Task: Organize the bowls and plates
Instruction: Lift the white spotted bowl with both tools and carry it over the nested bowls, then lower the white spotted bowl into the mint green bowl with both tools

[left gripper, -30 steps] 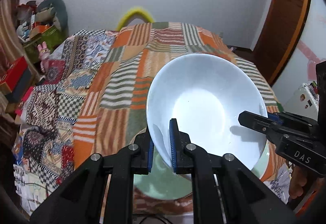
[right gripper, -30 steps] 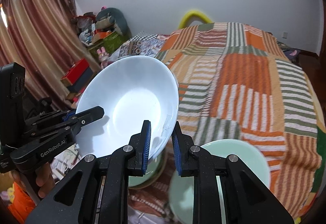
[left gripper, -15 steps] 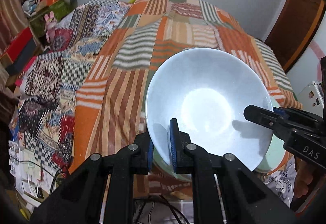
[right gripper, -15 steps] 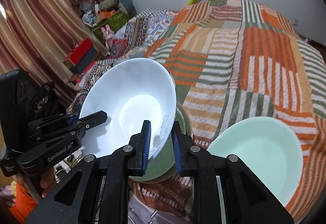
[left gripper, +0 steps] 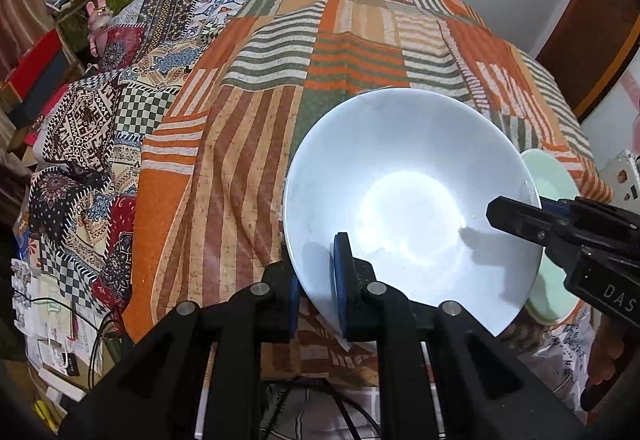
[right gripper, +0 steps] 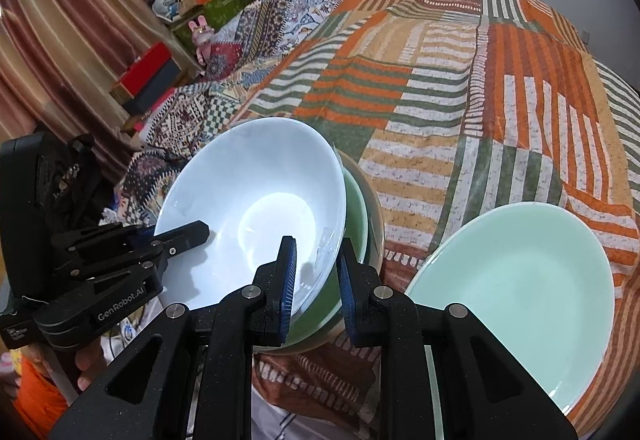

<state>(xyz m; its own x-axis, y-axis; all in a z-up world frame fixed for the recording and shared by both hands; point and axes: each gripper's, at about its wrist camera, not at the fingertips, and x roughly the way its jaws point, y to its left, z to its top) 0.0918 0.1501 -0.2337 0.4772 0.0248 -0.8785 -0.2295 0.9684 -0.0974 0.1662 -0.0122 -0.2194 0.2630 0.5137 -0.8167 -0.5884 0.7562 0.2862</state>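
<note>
The left gripper (left gripper: 316, 296) is pinching the near rim of the white bowl (left gripper: 408, 208), and the right gripper (right gripper: 316, 280) is pinching the rim on the other side. The bowl is sitting tilted over a green bowl (right gripper: 354, 208) on the striped blanket (right gripper: 460, 80). Only the right view is showing that green bowl under it and a big pale green plate (right gripper: 520, 280) just beside. The bowl has come lower than a second ago.

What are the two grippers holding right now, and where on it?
Both hold the white bowl by its rim, on opposite sides: the left gripper and the right gripper each pinch the rim.
</note>
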